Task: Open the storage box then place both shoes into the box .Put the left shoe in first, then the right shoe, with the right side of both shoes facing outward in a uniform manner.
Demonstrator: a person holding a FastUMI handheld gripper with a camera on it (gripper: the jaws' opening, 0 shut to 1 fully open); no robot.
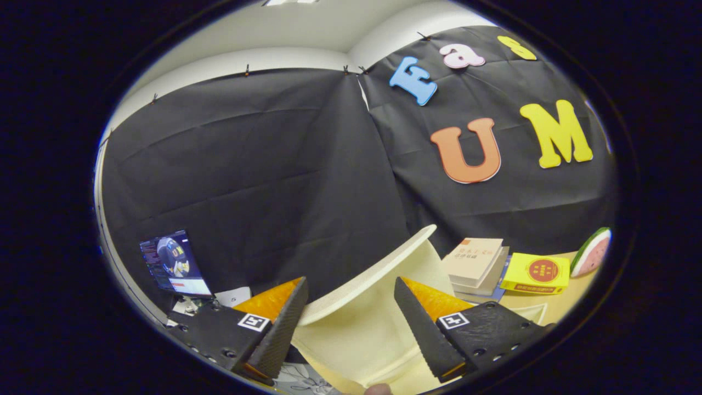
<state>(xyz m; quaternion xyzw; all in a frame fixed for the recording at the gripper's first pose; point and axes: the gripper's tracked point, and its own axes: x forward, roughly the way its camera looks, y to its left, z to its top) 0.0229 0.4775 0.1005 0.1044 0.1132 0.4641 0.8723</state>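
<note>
Gripper spread open, lid between its fingers, untouched; lid looks light, stiff, smooth; grip its raised rim.

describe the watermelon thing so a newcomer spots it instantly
Start at the cream storage box lid raised between the open gripper fingers. Beyond it lie stacked books, then a flat yellow box. Past that stands the watermelon-slice ornament: the one rounded piece, red with a green rind.
</note>
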